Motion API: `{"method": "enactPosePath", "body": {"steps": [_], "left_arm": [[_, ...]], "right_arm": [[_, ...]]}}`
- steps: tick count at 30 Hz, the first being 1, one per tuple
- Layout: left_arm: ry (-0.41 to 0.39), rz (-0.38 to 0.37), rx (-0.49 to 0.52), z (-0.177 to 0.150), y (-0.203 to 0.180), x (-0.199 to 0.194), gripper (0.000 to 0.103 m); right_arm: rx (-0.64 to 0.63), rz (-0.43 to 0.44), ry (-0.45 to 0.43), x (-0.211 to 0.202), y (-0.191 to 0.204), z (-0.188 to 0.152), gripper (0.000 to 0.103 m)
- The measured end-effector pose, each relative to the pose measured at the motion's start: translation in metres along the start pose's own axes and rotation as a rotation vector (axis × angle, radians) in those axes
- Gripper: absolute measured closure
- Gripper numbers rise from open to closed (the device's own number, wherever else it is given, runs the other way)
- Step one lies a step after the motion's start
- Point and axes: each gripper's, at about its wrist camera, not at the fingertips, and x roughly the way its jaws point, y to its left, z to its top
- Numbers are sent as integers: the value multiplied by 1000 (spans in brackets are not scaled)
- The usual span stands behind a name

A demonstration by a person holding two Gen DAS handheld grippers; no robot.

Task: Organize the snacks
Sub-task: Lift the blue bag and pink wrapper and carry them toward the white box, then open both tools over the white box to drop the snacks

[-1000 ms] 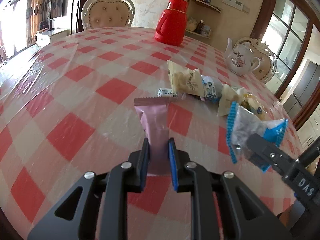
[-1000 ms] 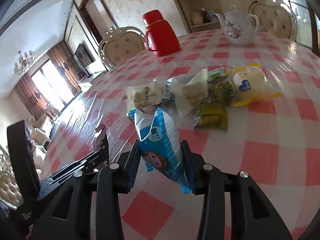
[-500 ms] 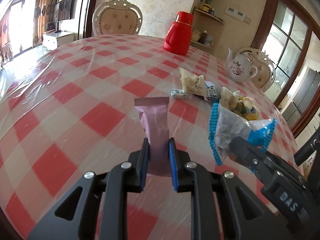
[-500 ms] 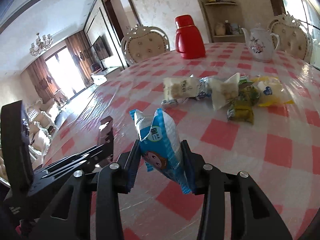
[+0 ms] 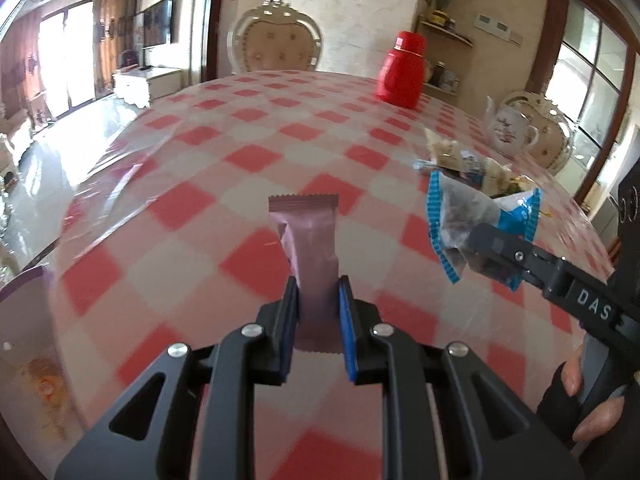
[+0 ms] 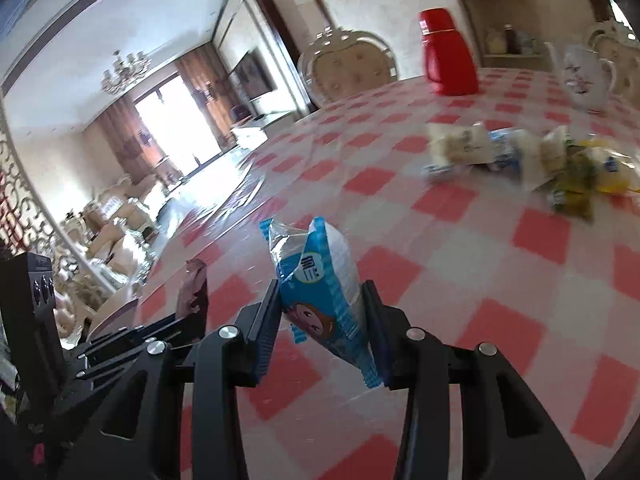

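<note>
Looking across from the left, there's a purple-rimmed clear container (image 5: 24,280) poking in at the near edge of the bench (image 5: 192,208), which has a red-and-white checked cloth under a glossy plastic sheet. Can't tell if that's where the snacks end up.

Next over, the left tool (image 5: 316,300) is clamped tight on a slim mauve foil bar wrapper (image 5: 308,236), pinched near its lower end so most of it sticks straight up, clear of the bench. It looks light and fairly stiff, so a grip low down seems fine, though that foil is probably slick.

Right of that, the right tool (image 6: 324,312) is squeezed onto a puffy blue-and-white snack bag with a cartoon face (image 6: 320,280), held around its middle. That one's soft and full of air, so I'd guess too much squeeze crushes whatever's inside; holding the belly gently looks sensible.

Further right, the leftover pile of pale and yellow-green snack packets (image 6: 532,156) sits loose on the bench, with a red plastic flask (image 6: 448,60) and a white floral teapot (image 6: 584,76) behind it.
</note>
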Motion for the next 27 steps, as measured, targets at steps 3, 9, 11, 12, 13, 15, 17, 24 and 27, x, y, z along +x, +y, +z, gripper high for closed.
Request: {"method": "enactPosePath", "body": {"steps": [3, 9, 11, 12, 13, 15, 17, 24, 27], "left_arm": [[-8, 33, -19, -6, 24, -14, 83], [4, 108, -68, -22, 75, -39, 83], [10, 134, -76, -28, 90, -46, 83], [14, 146, -81, -31, 97, -50, 83], [19, 165, -90, -35, 107, -54, 83], [26, 197, -108, -42, 123, -61, 83], [33, 230, -137, -50, 142, -68, 83], [76, 343, -207, -83, 196, -89, 83], [85, 379, -239, -93, 213, -98, 83]], "right_arm": [[-29, 32, 24, 8, 18, -4, 62], [-114, 113, 87, 28, 69, -18, 62], [-142, 155, 112, 35, 90, -23, 62], [-152, 166, 119, 37, 96, -25, 62], [-171, 181, 131, 41, 107, -28, 62], [-202, 204, 148, 44, 124, -35, 62], [-234, 233, 167, 48, 141, -41, 62], [-347, 317, 226, 57, 195, -65, 62], [-400, 353, 242, 56, 214, -74, 62]]}}
